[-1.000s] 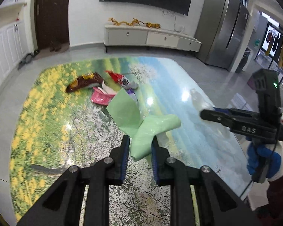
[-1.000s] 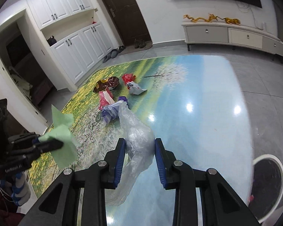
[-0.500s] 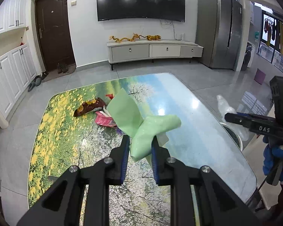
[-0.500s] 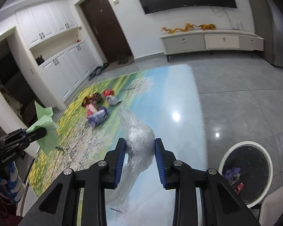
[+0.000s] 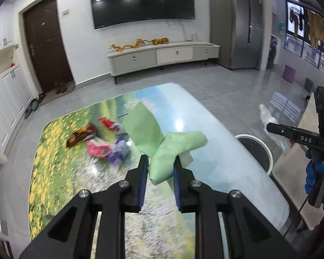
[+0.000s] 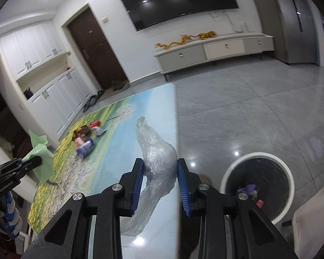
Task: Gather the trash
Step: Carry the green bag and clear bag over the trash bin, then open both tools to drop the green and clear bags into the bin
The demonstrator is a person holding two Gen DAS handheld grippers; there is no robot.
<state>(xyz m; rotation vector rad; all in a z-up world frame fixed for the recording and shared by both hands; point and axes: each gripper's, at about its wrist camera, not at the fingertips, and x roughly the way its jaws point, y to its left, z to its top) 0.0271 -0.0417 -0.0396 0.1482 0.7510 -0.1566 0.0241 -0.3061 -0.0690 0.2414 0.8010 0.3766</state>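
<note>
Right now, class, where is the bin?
The bin stands on the floor off the table's right edge, at lower right in the right wrist view, just right of the right tool holding the clear bag.

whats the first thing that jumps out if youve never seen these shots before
The left tool is shut on a crumpled green bag above the flower-print table. The right tool grips a clear plastic bag near the white trash bin on the floor, right of the table.

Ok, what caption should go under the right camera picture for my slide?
Right gripper carries a clear plastic bag toward the white trash bin beside the table.
</note>
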